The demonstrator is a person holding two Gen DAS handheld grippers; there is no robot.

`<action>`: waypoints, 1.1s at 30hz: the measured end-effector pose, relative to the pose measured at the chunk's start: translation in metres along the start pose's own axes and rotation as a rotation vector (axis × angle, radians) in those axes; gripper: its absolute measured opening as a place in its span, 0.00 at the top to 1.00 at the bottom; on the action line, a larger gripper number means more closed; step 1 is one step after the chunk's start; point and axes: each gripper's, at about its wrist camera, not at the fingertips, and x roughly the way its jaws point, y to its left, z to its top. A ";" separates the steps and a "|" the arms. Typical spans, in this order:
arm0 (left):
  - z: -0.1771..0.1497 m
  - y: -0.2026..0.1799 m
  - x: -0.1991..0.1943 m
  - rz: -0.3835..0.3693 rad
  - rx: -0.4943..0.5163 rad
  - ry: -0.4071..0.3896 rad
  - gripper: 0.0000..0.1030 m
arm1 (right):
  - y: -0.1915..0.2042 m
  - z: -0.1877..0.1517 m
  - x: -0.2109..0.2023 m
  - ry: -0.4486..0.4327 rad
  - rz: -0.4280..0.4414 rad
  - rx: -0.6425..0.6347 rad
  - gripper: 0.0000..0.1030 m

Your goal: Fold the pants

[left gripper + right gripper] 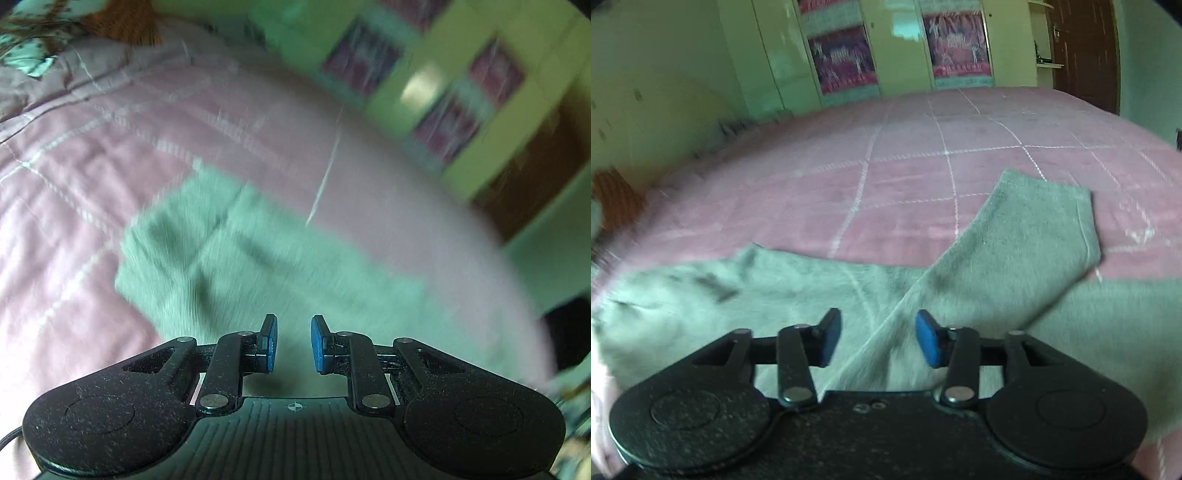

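Right wrist view gave the clearer reading: the grey-green pants [820,291] lay spread on the pink quilted bed [923,147], one leg [1027,240] thrown diagonally up and to the right across the rest of the garment, its hemmed cuff resting partly on bare quilt. A band of cloth ran off to the left with some rumpling near its far end, and more fabric stretched out to the right under the crossed leg. The right tool [878,338] sat low over the middle of the cloth with its blue pads parted and nothing between them; whether it touched the fabric could not be told. Left wrist view was heavily motion-blurred, but showed the pants [229,254] as a bunched patch with dark creases, lying on the bed [74,192] ahead of the left tool [294,341], whose pads likewise stood apart and held nothing. Judged from this, the fold was at an early stage: one leg had been brought across, roughly, but the edges did not line up, the cloth was not smoothed, and no compact stack existed. Aligning the legs, flattening the wrinkles and folding the length over at least once appeared to remain. Beyond the bed stood pale yellow-green wardrobe doors [783,55] with patterned panels, and a dark brown door [1086,51] at the far right.
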 end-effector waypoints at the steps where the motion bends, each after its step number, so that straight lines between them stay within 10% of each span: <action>1: -0.006 -0.005 0.009 0.045 0.040 0.032 0.82 | 0.004 0.004 0.012 0.023 -0.033 -0.020 0.42; 5: -0.019 -0.005 0.009 0.061 0.056 0.018 0.82 | 0.014 0.000 0.048 0.153 -0.142 -0.142 0.36; 8: -0.018 0.009 0.006 0.025 -0.006 0.019 0.83 | 0.005 -0.015 0.041 0.159 -0.140 -0.175 0.95; 14: -0.022 0.027 0.008 -0.029 -0.100 0.009 0.83 | -0.029 -0.062 -0.010 0.140 -0.075 -0.027 0.91; 18: -0.024 0.025 0.015 -0.021 -0.087 0.006 0.83 | -0.047 -0.057 -0.038 0.016 -0.015 0.066 0.55; 21: -0.021 0.023 0.017 -0.018 -0.096 0.014 0.83 | -0.041 -0.024 -0.028 -0.009 -0.036 0.010 0.50; 24: -0.019 0.024 0.017 -0.024 -0.104 0.023 0.83 | -0.042 -0.005 0.013 0.104 -0.087 -0.030 0.59; 26: -0.019 0.025 0.016 -0.028 -0.107 0.028 0.83 | -0.050 -0.009 0.023 0.156 -0.104 -0.051 0.95; 33: -0.015 0.021 0.020 -0.017 -0.069 0.045 0.83 | -0.092 -0.068 -0.035 0.200 -0.079 0.038 0.92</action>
